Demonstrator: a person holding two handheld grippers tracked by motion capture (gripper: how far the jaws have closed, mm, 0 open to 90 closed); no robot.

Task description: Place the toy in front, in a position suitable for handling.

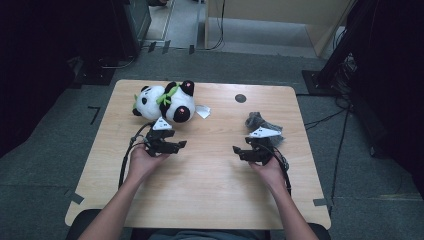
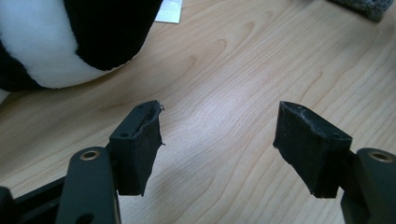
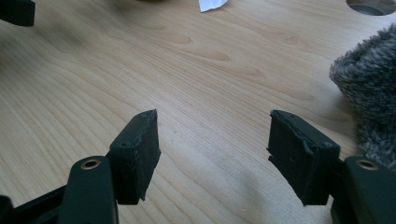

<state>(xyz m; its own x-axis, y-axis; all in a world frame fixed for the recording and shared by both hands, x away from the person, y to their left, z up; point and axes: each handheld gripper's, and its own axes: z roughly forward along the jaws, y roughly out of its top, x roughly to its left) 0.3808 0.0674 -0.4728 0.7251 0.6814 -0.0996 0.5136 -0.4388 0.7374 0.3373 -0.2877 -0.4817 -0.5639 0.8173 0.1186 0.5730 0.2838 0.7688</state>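
My two grippers over the table – both spread, nothing between the jaws
Plush panda (image 1: 165, 102) just beyond my left gripper (image 1: 181, 145); grey fuzzy cloth (image 1: 261, 121) just beyond my right gripper (image 1: 238, 150)

Even, soft light falls on the table (image 1: 210, 175) from above while the room around it sinks into near black, and the high view looks a bit soft and grainy. Just beneath the left gripper (image 2: 219, 140) a pale sheen lies on the wood; the right gripper (image 3: 212, 144) casts a faint shadow below it
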